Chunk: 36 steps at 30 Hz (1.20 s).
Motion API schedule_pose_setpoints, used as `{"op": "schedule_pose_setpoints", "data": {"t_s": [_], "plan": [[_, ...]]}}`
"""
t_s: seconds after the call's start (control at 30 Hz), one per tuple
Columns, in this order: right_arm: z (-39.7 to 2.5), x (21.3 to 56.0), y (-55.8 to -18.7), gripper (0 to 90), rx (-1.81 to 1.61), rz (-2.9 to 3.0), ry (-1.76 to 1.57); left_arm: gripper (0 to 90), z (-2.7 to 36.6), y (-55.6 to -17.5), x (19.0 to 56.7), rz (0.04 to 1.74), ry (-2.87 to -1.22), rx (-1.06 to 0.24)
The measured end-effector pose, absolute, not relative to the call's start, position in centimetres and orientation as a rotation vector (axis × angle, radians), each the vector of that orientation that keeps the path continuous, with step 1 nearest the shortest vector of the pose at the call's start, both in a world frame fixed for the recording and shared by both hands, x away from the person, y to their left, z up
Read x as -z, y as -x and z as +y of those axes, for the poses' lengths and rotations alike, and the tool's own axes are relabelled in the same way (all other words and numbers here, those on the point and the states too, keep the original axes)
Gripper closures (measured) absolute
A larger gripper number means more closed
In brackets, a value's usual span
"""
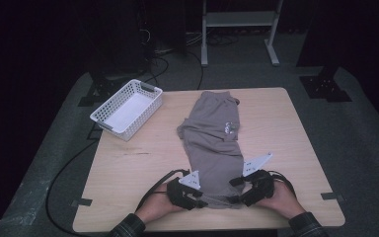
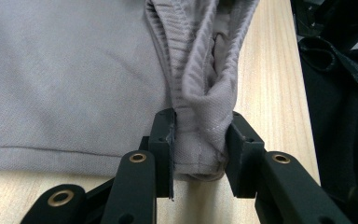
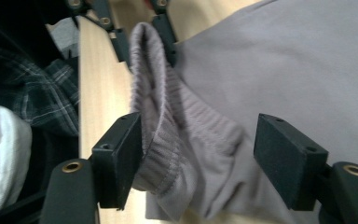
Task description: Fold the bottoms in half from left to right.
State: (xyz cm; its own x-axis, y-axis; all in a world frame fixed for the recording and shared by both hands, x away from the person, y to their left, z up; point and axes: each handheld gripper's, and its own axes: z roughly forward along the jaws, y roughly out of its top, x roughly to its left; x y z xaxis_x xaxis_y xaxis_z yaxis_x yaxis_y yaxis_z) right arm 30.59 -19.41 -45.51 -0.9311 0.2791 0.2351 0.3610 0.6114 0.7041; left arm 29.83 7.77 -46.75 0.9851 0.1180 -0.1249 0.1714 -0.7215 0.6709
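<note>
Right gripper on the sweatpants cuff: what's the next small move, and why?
Probably close the right gripper: its jaws stand wide apart around the ribbed cuff of the grey sweatpants, with only one pad touching it, while the left gripper already pinches its cuff. Then both ends could lift together.

Landmark: trousers (image 1: 213,140), lying lengthwise on the table (image 1: 286,128), about mid-table, one end toward the far edge, the other at the near edge

Basket (image 1: 127,108): on the table, left of the trousers and toward the far side, apart from them

Left gripper (image 1: 201,196): at the trousers' near end, left corner; cloth between its jaws

Right gripper (image 1: 238,190): at the same near end, right corner; edge of cloth lies between its jaws

Shelf frame (image 1: 239,24): on the floor, behind the trousers, beyond the table
</note>
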Motion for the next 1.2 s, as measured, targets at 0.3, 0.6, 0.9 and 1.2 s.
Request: {"op": "schedule_pose_setpoints", "data": {"t_s": [0.3,0.6,0.9,1.2], "plan": [[-20.2,45.2,-29.5,22.7,1.218,-2.746,0.515,67.6,8.1,-30.2,46.9,0.203,-2.362,0.127],[-17.5,46.6,-31.2,38.7,1.136,-2.777,0.494,67.6,8.0,-30.1,46.9,0.16,-2.378,0.107],[-17.4,46.9,-30.3,75.6,1.1,-2.737,0.464,67.8,7.8,-29.6,46.7,0.137,-2.4,0.137],[-17.8,45.0,-29.3,77.9,1.184,-2.724,0.427,67.7,8.4,-29.0,44.0,0.112,-2.337,0.11]]}}
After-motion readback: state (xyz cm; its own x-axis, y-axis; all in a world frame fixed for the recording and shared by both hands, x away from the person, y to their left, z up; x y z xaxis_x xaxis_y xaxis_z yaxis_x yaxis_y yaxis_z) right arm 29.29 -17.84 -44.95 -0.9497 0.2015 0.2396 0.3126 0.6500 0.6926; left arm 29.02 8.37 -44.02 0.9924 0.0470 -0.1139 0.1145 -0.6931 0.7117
